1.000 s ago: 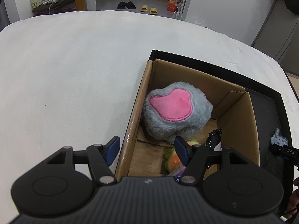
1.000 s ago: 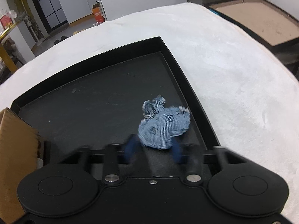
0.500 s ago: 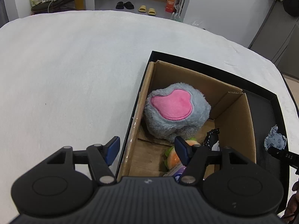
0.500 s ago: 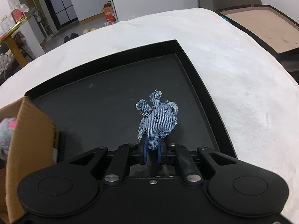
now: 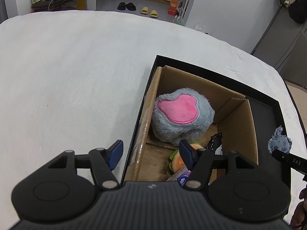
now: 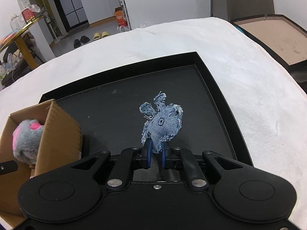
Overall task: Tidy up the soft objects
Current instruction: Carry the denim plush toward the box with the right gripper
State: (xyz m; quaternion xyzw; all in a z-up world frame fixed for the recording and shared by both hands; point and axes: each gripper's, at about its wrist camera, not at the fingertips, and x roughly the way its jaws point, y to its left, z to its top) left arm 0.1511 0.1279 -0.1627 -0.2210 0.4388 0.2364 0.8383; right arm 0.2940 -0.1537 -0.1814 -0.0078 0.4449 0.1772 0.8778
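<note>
A small blue denim toy (image 6: 163,124) hangs above the black tray (image 6: 211,88), with my right gripper (image 6: 155,156) shut on its lower edge. The denim toy (image 5: 280,143) also shows at the right edge of the left wrist view. A cardboard box (image 5: 236,134) stands in the tray's left part. It holds a grey plush with a pink patch (image 5: 182,115), a burger-like plush (image 5: 176,158) and a black-and-white item (image 5: 215,141). My left gripper (image 5: 151,154) hovers open over the box's left wall, gripping nothing.
The tray rests on a table under a white fuzzy cloth (image 5: 76,76). A second tray with a brown bottom (image 6: 268,32) lies beyond the table's right edge. A purple pack (image 5: 182,180) sits at the box's near end. A person's hand (image 5: 301,210) shows at far right.
My right gripper closed on the denim toy and raised it off the tray floor, drifting slightly toward the box. The left gripper stayed almost still.
</note>
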